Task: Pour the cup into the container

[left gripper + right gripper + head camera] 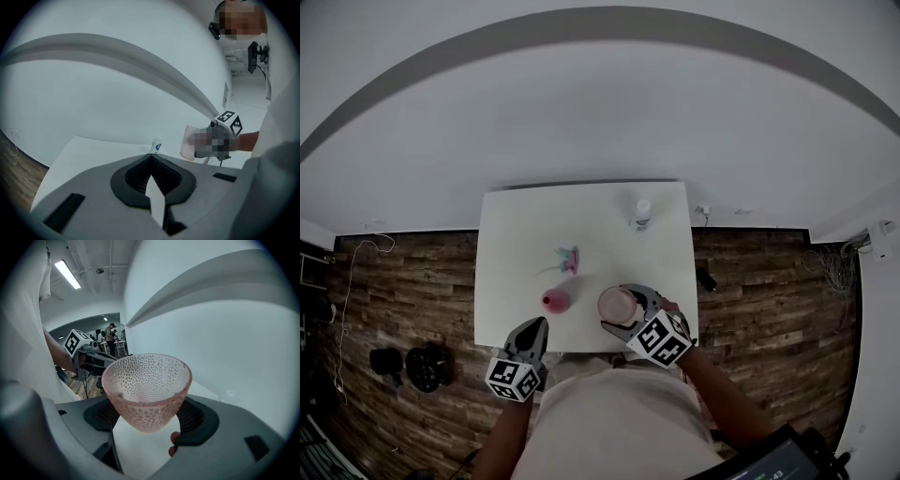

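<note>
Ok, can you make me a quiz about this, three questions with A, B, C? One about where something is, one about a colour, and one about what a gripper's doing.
1. Where is the small bottle?
A. near the white table's far edge
B. on the floor
C. on a chair

2. What colour is the dimpled cup?
A. green
B. pink
C. black

3. What is the right hand-held gripper doing?
A. holding the dimpled cup
B. hanging empty
C. holding the small bottle

Answers:
1 A, it stands upright by the far edge.
2 B, it looks pale pink up close.
3 A, its jaws sit on either side of the cup.
</note>
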